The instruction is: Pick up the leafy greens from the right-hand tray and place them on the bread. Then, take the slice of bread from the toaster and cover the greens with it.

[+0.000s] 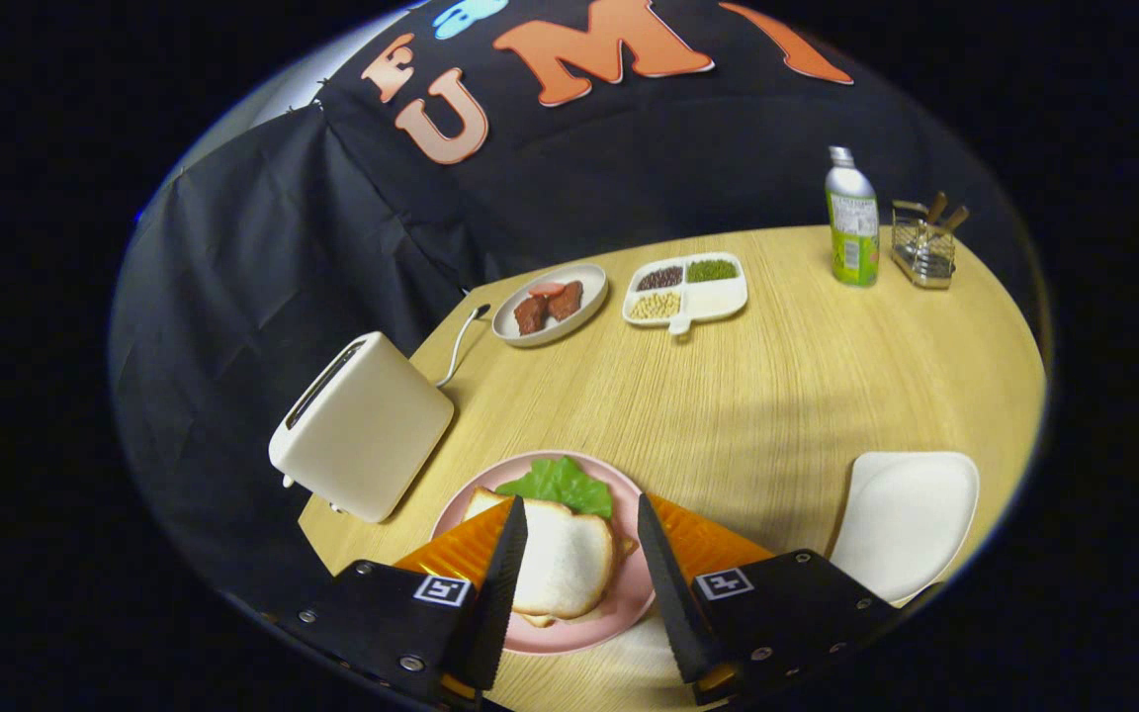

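Gripper [581, 524] jaws released, straddling the white bread slice [562, 559] covering green leafy lettuce [560, 484] on the round pink plate [619, 603]. Cream toaster [362, 435] at ten o'clock; empty white tray [911, 519] at three o'clock on the wooden bench [777, 396].

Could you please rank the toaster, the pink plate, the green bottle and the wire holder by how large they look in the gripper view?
1. Pink plate, between the open jaws, and toaster: alike, and nearest the camera.
2. Green bottle.
3. Wire holder.
The last two stand far off, which shrinks them.
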{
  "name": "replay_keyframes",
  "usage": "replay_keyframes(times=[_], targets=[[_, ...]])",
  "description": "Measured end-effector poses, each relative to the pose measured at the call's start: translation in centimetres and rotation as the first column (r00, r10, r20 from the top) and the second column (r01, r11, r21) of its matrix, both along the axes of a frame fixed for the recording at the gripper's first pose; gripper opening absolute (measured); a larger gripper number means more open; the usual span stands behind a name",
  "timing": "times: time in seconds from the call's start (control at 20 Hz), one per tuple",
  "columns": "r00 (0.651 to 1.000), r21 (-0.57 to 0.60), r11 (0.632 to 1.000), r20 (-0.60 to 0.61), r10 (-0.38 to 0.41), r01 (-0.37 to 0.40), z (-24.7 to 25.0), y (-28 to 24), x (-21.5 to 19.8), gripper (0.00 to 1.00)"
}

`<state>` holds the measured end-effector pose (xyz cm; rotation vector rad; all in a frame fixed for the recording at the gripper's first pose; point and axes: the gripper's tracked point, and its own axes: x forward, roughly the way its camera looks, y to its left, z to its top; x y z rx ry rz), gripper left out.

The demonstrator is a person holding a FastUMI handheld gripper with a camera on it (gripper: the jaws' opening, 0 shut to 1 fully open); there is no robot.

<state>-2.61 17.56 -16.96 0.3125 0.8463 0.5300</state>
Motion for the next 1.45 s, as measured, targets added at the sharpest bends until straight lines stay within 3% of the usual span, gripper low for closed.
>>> replay_keyframes(times=[0.15,0.3,0.5,0.75,0.95,1.45], targets=[[0.988,-0.029,0.998,0.15,-0.044,0.049,2.8,-1.0,1.8,0.77],[0.951,-0.089,0.989,0.298,-0.087,0.119,5.2,-2.5,3.6,0.87],[0.884,-0.087,0.978,0.447,-0.133,0.191,8.9,-3.4,4.9,0.92],[0.777,-0.076,0.961,0.607,-0.166,0.266,13.2,-4.9,5.6,0.94],[0.712,-0.051,0.952,0.676,-0.189,0.302,15.3,-5.0,5.7,0.97],[0.624,-0.027,0.932,0.75,-0.22,0.361,17.6,-6.5,5.4,0.97]])
